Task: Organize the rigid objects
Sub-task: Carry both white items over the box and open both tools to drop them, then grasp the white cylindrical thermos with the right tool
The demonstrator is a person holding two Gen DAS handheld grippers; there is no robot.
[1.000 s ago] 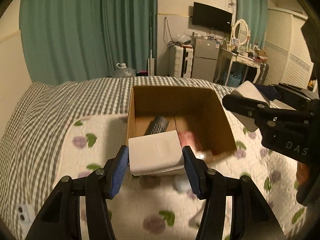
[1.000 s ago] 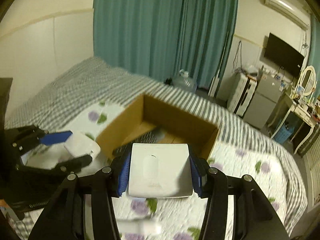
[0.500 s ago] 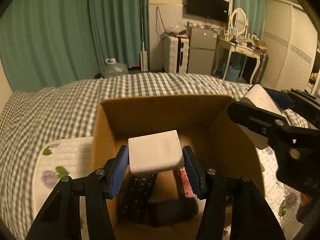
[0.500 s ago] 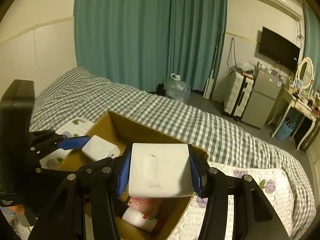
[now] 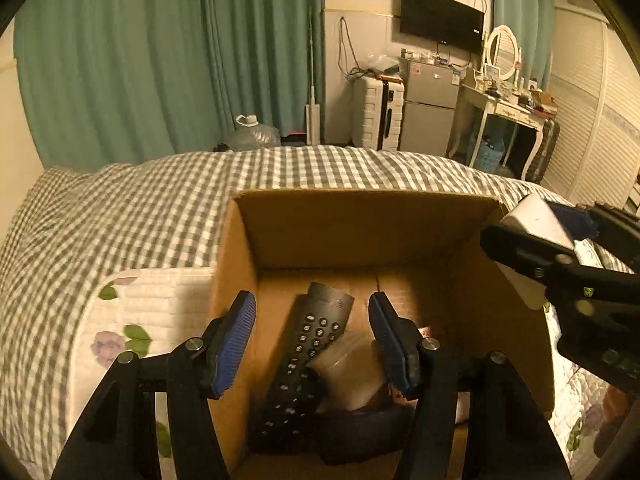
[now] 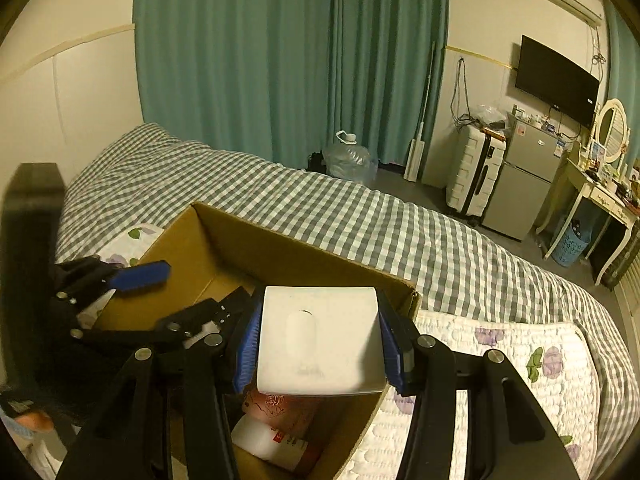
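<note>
An open cardboard box [image 5: 360, 224] stands on the bed. My left gripper [image 5: 312, 340] is open and empty over the box's near left part. Below it lie a black remote [image 5: 308, 356] and the white block [image 5: 348, 372] that has dropped, blurred. My right gripper [image 6: 318, 340] is shut on a white square block [image 6: 320, 340] and holds it above the box's right corner [image 6: 408, 292]. That block also shows in the left wrist view [image 5: 536, 228]. A pink-and-white bottle [image 6: 280, 424] lies in the box under it.
The bed has a grey checked cover [image 5: 160, 208] and a white flowered quilt [image 6: 500, 352]. Green curtains, a water jug [image 6: 348, 156], a suitcase, a small fridge and a dressing table stand beyond the bed.
My left gripper has opened and let go of its white block, which has fallen into the box. My right gripper has kept its block and moved further over the box.
</note>
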